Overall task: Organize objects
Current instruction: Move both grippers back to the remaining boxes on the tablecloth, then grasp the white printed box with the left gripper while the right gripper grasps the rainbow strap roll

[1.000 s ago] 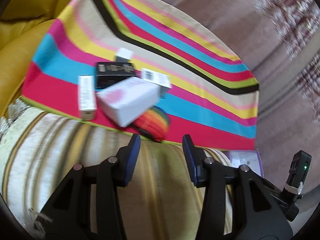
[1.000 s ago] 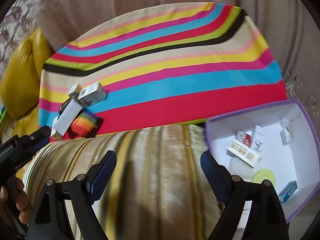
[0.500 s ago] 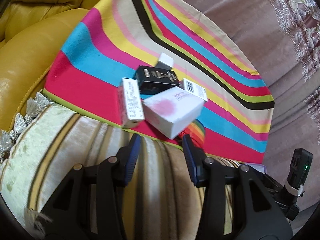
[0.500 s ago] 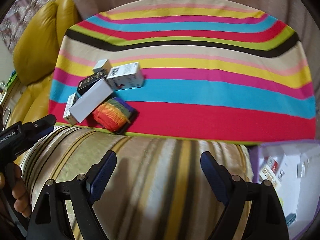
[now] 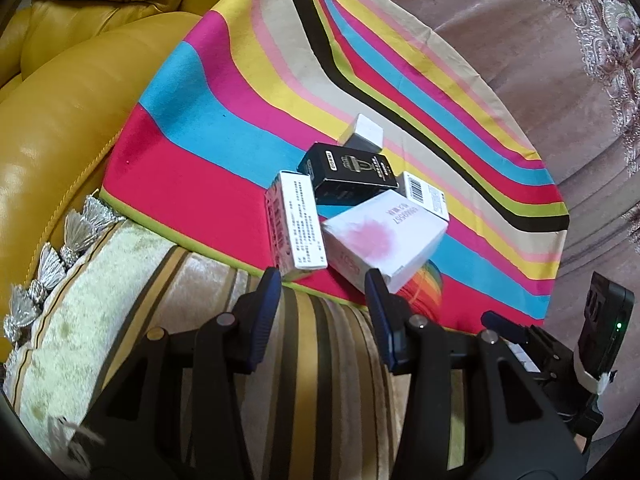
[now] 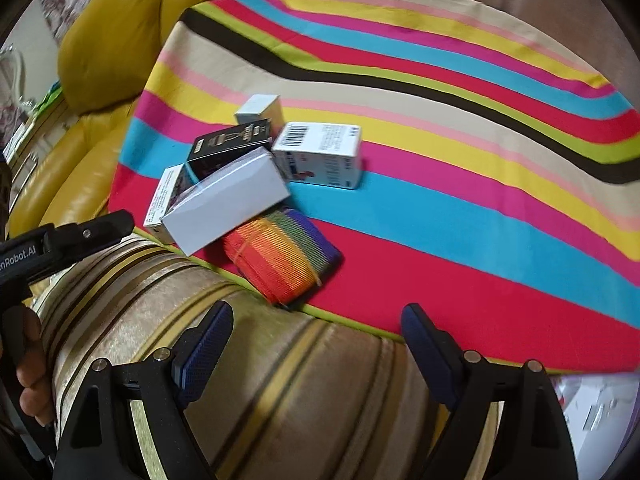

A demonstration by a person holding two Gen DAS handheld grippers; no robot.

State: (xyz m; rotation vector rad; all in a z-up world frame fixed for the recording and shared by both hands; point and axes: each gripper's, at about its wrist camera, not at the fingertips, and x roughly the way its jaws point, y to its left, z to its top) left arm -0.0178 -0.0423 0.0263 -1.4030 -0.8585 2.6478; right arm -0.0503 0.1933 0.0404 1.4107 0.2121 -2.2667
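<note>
A pile of small boxes lies on a striped cloth (image 5: 224, 128). In the left wrist view a white box with a pink blot (image 5: 384, 236) sits just beyond my open, empty left gripper (image 5: 322, 280). Beside it lie a narrow white printed box (image 5: 298, 226), a black box (image 5: 348, 170), a barcode box (image 5: 426, 196) and a small white box (image 5: 366, 132). A rainbow pouch (image 6: 280, 254) lies partly under the big white box (image 6: 228, 200). My right gripper (image 6: 318, 320) is open and empty, below the pouch.
A striped velvet cushion (image 6: 280, 392) lies under both grippers. A yellow leather sofa (image 5: 60, 100) stands at the left. A corner of a purple-rimmed white box (image 6: 596, 404) shows at the lower right of the right wrist view. The left gripper shows at the left of that view (image 6: 80, 236).
Both grippers have moved closer to the pile of boxes. The right view has swung left, so the purple-rimmed box has slid almost out of frame. Both stay open.
</note>
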